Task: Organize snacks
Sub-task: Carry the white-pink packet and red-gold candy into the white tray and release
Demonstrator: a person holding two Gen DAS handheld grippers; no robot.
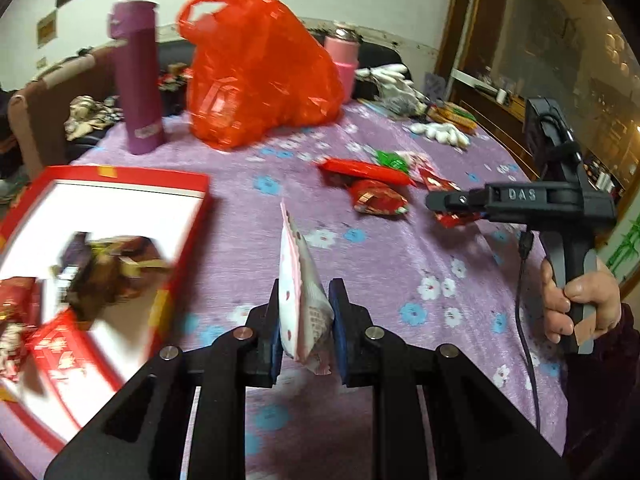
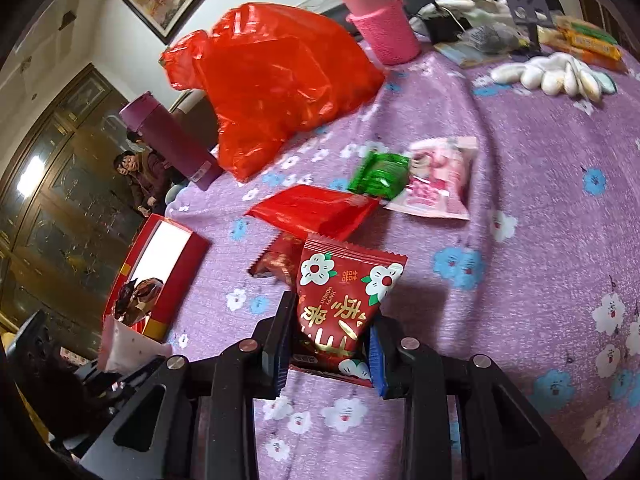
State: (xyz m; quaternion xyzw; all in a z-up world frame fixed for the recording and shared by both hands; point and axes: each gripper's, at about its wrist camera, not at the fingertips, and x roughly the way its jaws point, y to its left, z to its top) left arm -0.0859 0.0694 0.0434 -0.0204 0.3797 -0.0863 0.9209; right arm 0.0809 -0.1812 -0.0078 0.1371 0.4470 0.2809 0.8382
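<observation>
left gripper (image 1: 304, 320): jaws clamped on a white-and-pink sachet (image 1: 298, 280), held edge-on and clear of the cloth at lower centre of the left wrist view. right gripper (image 2: 330, 336): jaws clamped on a red flower-print packet (image 2: 344, 300), lifted off the cloth at lower centre of the right wrist view.

destination: red gift box (image 1: 192, 240) with a white floor, lower left of the left wrist view. it already holds brown and red wrapped snacks at its near end; the far end is bare.

loose stock on the purple flowered cloth (image 1: 400, 264): a long red packet (image 2: 316, 210), a green packet (image 2: 380, 176), a pink packet (image 2: 438, 180) and a small dark-red packet (image 2: 276, 260), all grouped at mid frame of the right wrist view, well apart from the box. a red plastic bag (image 1: 256, 68), a purple flask (image 1: 138, 80) and a pink cup (image 2: 382, 28) stand at upper frame.

step in hand, by judgement: both grippers are loaded, in transit to the box. the task looks partly done, with several snacks unboxed.

next move calls for: carrying the sachet over the box rim to the bare white area before release, then the same for the red packet. the hands should go in turn, since both need the one opening.
</observation>
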